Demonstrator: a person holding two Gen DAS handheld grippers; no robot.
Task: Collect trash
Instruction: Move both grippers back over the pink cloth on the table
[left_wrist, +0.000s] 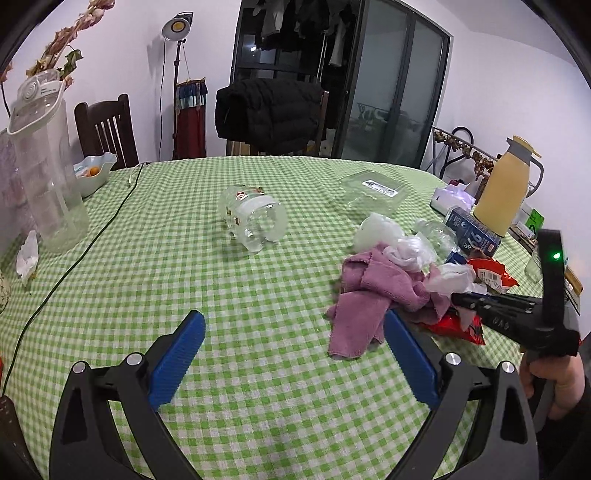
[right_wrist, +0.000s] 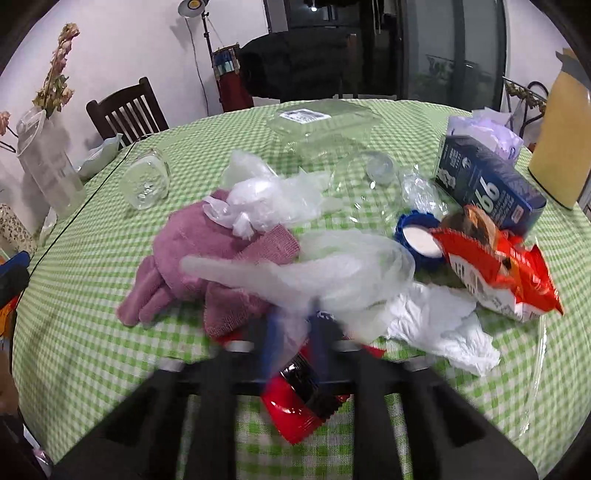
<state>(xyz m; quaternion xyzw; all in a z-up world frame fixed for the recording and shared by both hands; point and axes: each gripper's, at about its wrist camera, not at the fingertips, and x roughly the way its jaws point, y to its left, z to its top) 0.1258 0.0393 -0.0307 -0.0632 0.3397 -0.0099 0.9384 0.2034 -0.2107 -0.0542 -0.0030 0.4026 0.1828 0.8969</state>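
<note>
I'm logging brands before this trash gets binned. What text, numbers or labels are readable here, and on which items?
"99": large white digits on the blue carton; its smaller print is too blurred.
White sticker on the clear plastic tray: print too small to read.
Red snack wrapper: white label panel with print, blurred, unreadable.
Red packet by the right gripper: no legible text.
Glass jar: coloured decoration, no readable words.

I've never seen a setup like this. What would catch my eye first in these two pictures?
Probably the heap of litter on the green checked tablecloth: a purple cloth, crumpled clear plastic and a red snack wrapper lie tangled together right in front of the right gripper, whose blue fingers pinch a wisp of that plastic. Farther back on the left, a glass jar lies on its side, while the left gripper hangs wide open above bare cloth.
</note>
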